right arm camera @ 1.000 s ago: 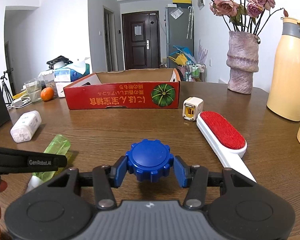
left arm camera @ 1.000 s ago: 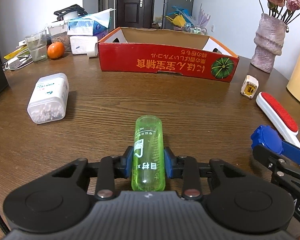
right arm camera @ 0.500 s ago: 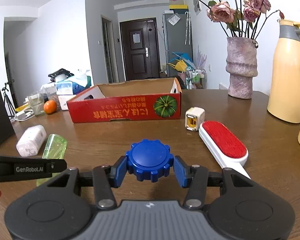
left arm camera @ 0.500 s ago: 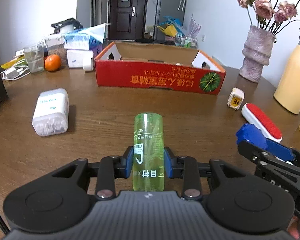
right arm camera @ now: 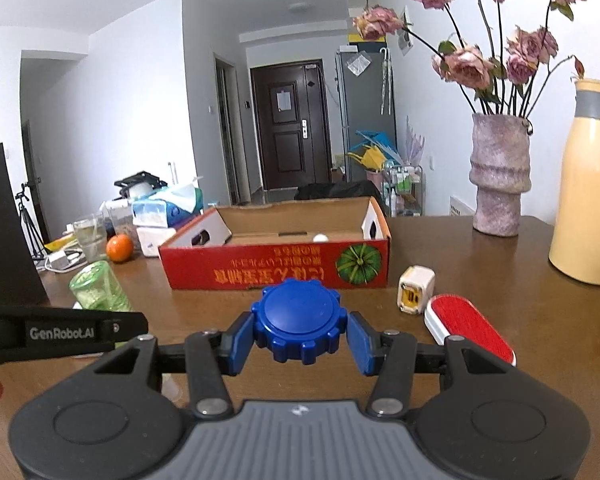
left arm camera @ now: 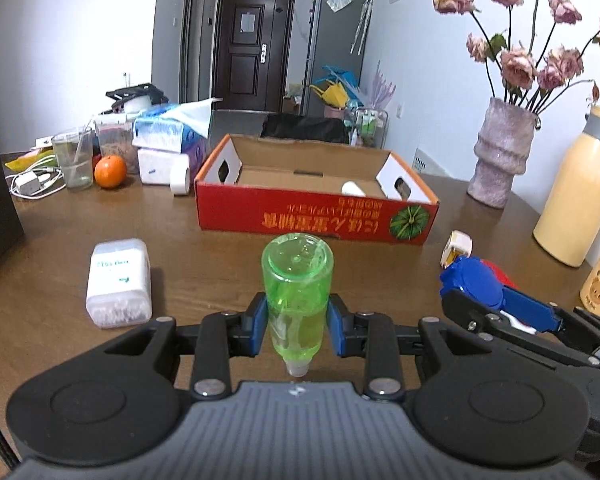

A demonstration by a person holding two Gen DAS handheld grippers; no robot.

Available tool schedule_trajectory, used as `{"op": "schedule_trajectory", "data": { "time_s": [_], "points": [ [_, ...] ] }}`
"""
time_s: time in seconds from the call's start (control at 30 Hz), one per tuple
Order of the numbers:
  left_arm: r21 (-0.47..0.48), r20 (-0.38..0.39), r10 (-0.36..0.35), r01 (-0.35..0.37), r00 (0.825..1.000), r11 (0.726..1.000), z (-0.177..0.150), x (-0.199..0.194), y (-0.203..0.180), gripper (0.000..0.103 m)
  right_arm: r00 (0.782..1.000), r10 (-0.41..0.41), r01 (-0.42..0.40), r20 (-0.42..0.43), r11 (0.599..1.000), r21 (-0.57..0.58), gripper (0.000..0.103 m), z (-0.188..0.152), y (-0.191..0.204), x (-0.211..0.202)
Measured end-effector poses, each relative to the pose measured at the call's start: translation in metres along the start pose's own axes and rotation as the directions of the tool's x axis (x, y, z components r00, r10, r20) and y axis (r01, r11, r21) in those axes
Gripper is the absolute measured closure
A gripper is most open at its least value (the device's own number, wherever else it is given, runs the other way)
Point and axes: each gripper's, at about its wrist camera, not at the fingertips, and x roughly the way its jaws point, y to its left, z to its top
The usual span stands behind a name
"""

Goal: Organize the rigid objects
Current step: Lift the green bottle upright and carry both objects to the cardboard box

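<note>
My left fingers (left arm camera: 298, 330) pinch the bottle (left arm camera: 297, 296), right fingers (right arm camera: 300, 340) the blue cap (right arm camera: 300, 326), both off the worktop (left arm camera: 220, 264). Box (left arm camera: 316, 216) ahead, prob. the target; clear its wall w/ both.

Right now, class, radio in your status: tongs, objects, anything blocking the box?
Left tongs shut on green bottle. Right tongs shut on blue cap. Both lifted clear of table. Path to red box open.
</note>
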Motion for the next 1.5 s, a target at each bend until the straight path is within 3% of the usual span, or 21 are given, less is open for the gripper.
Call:
{"op": "schedule_trajectory", "data": {
  "time_s": [0.63, 1.5],
  "points": [
    [-0.018, 0.066, 0.004, -0.002, 0.998, 1.0, 0.045, 0.019, 0.003, 0.071, 0.999, -0.003, 0.003, 0.041, 1.0, 0.008, 0.053, 0.038, 0.008, 0.026],
    [-0.077, 0.093, 0.008, -0.001, 0.996, 0.997, 0.116, 0.106, 0.011, 0.071, 0.998, -0.009, 0.004, 0.062, 0.996, 0.092, 0.053, 0.089, -0.01, 0.128]
  ]
}}
